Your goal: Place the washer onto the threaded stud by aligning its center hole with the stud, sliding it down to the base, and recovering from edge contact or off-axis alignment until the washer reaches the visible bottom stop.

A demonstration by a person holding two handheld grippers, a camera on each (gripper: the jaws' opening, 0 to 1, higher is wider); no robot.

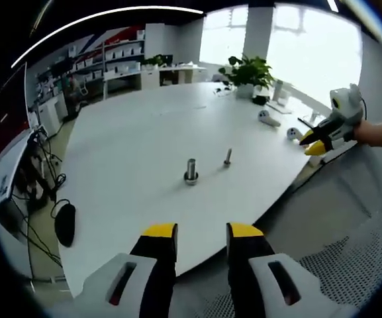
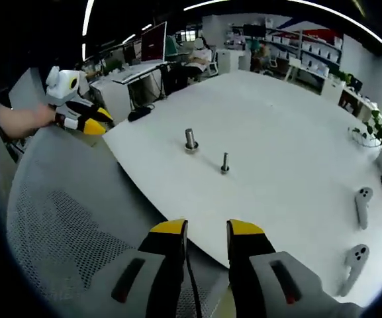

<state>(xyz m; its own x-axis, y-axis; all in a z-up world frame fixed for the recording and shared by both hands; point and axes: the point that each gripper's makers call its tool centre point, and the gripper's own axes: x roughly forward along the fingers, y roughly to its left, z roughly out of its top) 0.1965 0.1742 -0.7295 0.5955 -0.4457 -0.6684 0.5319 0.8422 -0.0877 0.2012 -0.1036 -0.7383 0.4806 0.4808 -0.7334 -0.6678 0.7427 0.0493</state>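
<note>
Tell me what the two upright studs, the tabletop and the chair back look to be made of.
Larger stud: grey metal, probably steel, with a dull sheen. Smaller stud: the same grey metallic look, too small to tell the finish. Tabletop: smooth matte white, likely laminate or painted board; no grain shows. Chair back: grey woven mesh; its open weave shows.

Potted plant (image 1: pixel 247 69), controllers (image 2: pixel 363 204), mesh chair (image 2: pixel 65 218)
</note>
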